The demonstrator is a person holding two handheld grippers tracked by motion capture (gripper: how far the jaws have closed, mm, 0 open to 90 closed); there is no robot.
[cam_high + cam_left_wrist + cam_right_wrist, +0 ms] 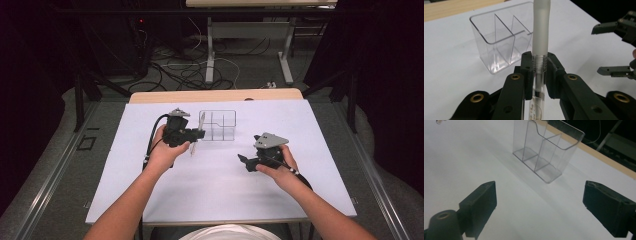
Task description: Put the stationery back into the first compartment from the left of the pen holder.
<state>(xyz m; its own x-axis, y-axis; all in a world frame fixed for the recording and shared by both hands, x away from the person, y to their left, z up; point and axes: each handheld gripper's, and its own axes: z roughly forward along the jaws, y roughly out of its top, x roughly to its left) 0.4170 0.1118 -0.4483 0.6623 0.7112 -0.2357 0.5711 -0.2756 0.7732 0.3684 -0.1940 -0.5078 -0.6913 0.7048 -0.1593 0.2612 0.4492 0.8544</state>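
Left claw point(539, 72) grips a pen point(540, 37) before the clear organizer point(499, 45); right claw point(539, 207) gapes empty.

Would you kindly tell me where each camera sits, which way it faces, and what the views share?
High view: above the person's side, looking forward and down on the table; both forearms, left gripper, right gripper.
Left gripper view: rides the left gripper, along fingers clamping an upright clear pen.
Right gripper view: rides the right gripper, along open fingers, nothing between.
Shared: the clear divided holder.
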